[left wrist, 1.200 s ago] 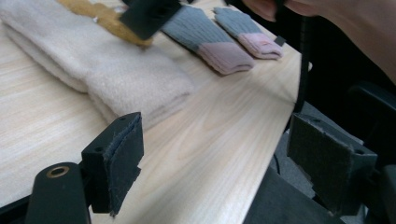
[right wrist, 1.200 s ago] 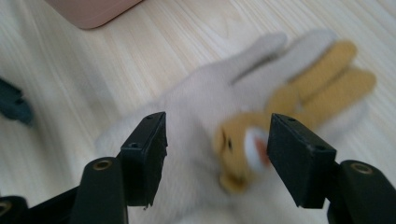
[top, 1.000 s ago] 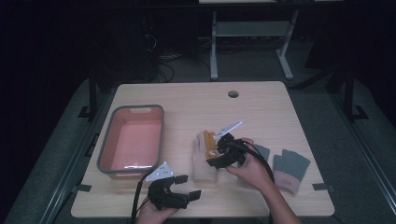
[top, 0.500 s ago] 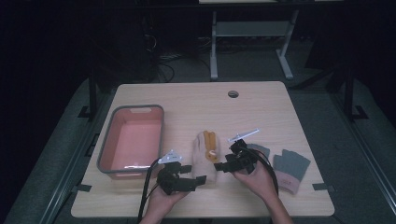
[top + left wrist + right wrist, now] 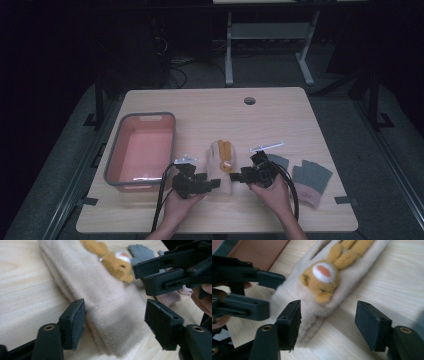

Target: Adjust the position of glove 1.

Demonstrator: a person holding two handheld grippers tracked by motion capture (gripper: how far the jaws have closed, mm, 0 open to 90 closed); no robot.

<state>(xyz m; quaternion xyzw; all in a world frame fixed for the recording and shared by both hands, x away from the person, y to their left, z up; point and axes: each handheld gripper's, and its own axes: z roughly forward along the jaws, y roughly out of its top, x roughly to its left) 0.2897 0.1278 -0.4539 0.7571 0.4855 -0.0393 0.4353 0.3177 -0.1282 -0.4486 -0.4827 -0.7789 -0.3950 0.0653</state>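
At the table's near edge, the left gripper (image 5: 212, 184) and right gripper (image 5: 236, 177) flank the beige fleece mitten with an orange plush animal (image 5: 220, 162) — jaws apart, just closing, pads off it. Far left sits a pink plastic tub (image 5: 140, 150).

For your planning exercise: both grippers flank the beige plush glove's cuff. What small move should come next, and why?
Probably close the left gripper on the beige plush glove: the cuff lies between its open fingers, unpressed. The right gripper waits open alongside.
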